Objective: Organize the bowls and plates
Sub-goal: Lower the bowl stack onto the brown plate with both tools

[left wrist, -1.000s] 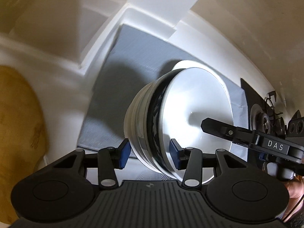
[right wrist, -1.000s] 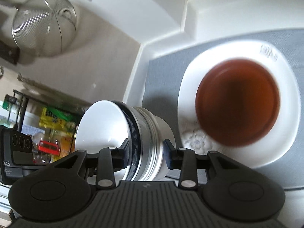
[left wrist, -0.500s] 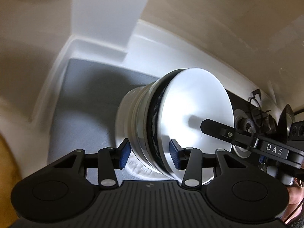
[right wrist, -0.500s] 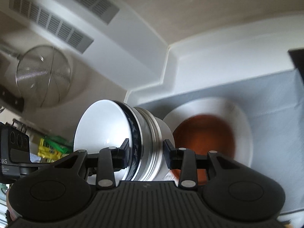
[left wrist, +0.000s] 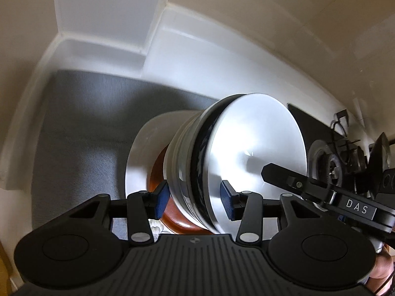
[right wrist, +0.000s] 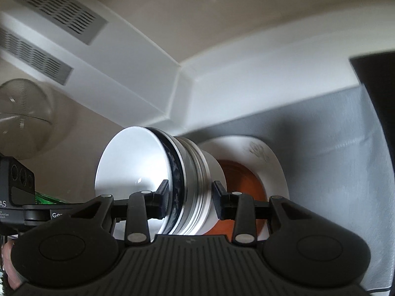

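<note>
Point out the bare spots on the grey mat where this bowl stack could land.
Bare grey mat lies between the white plate and the white wall corner; another strip runs beyond the plate. The plate is crowded: a brown dish fills it.

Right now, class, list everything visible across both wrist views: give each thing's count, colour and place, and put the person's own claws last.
Nested stack of round bowls: one stack, white with a dark blue patterned band, held sideways between both claws.
Wide white plate: one, on the grey mat beyond the stack.
Brown round dish: one, on the white plate.
Grey mat: one, on the white counter.
Wire mesh strainer: one, silver, by the wall, left in the right view.
Black gas burner: one, far right in the left view.
Left claw: black, blue pads, around the stack.
Right claw: black, around the stack.
</note>
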Demonstrator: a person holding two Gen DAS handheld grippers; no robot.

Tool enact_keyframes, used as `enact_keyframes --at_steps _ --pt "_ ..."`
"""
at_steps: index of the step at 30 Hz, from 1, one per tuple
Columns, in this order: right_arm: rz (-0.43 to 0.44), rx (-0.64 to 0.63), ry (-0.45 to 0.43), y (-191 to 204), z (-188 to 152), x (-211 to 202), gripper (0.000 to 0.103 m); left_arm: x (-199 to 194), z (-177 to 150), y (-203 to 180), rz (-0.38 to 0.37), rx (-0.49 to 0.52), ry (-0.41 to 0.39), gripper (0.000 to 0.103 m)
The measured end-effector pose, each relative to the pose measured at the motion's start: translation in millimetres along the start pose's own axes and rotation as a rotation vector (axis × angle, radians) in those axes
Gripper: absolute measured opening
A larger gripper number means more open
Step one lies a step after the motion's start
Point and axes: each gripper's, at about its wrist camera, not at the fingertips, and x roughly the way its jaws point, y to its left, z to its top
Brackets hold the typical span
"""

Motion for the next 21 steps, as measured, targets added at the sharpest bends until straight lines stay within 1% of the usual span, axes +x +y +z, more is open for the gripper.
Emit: enact_keyframes --at_steps 5,8,12,14,17,18,20,21 --pt "-0.026 0.046 0.040 -21 -6 22 0.040 32 -6 8 0.007 -0.014 0.028 0.047" --pt "-0.044 0.031 0.050 -24 -9 26 0.040 41 -8 13 -0.007 -0.024 0.033 0.047" --pt "-0.057 0.003 0.045 -25 -10 26 0.040 43 -9 13 -0.011 0.006 -0.005 0.047" --pt "-0.051 0.022 0.039 -28 -9 26 0.040 43 -10 13 -0.011 0.013 -0.024 0.047" --pt "-0.055 0.011 0.036 -29 -11 24 0.040 43 -16 11 -0.018 0.032 -0.053 0.047" --pt "-0.056 0.007 0.035 -28 -13 24 0.043 43 -19 11 -0.021 0.034 -0.063 0.047" --pt "-0.056 0.012 0.028 -28 -15 22 0.044 41 -25 12 -0.025 0.030 -0.081 0.045" --pt "-0.057 0.017 0.024 -27 -17 20 0.047 39 -28 13 -0.027 0.019 -0.092 0.044"
